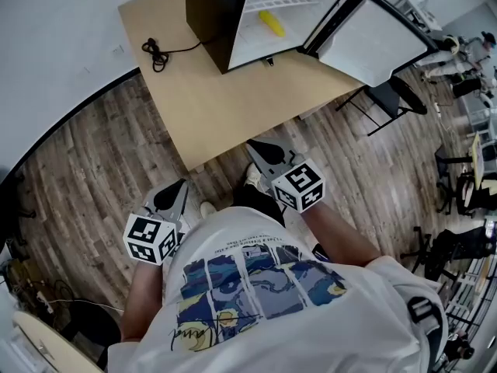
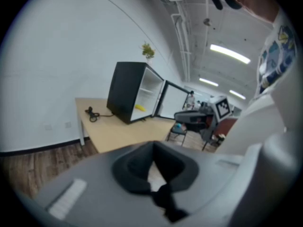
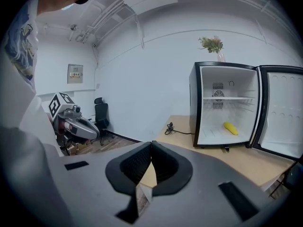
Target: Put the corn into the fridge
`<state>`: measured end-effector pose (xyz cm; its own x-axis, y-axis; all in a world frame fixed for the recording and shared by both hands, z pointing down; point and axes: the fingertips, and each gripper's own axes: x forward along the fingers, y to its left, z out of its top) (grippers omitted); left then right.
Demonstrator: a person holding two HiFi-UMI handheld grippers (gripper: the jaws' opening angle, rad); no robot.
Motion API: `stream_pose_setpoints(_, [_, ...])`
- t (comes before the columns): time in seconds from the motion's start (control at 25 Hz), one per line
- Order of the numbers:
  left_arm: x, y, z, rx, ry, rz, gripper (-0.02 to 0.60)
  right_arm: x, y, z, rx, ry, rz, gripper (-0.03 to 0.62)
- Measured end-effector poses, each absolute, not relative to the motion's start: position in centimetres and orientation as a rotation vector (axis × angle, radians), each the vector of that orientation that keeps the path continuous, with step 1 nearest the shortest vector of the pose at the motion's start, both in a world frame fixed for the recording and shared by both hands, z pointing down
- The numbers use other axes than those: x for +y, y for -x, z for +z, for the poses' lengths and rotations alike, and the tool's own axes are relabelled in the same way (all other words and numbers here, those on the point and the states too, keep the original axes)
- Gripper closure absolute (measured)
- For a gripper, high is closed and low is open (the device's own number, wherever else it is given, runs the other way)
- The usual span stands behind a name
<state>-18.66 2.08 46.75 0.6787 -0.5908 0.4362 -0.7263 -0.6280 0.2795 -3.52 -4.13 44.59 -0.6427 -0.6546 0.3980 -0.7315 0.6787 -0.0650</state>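
head view is cutting off the fridge top, and the person's shirt is blocking the lower frame. corn is lying on the bottom of the open fridge, with the door standing wide at the right. left tool and right tool are both sitting pinched together on nothing, over the wood floor just off the bench near edge, with bare bench top lying between them and the fridge.

The bench is smooth, pale wood. The floor is streaky brown wood planks. The fridge is smooth and black outside, with white plastic inside. The right hand-held gripper is dull grey plastic with ridged black pads. The shirt is soft cloth.
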Motion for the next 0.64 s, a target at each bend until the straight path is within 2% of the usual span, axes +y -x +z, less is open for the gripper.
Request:
stream_pose_setpoints(0.44, [-2.3, 16.4, 46.4, -1.040, -2.453, 0.421, 0.572, -7.3, 0.9, 44.4, -2.551, -1.088, 0.303, 0.582])
stream_pose_setpoints(0.64, [-5.3, 12.6, 46.2, -1.022, -2.457, 0.421, 0.572, -10.2, -2.9, 43.9, -2.536, -1.111, 0.288, 0.582])
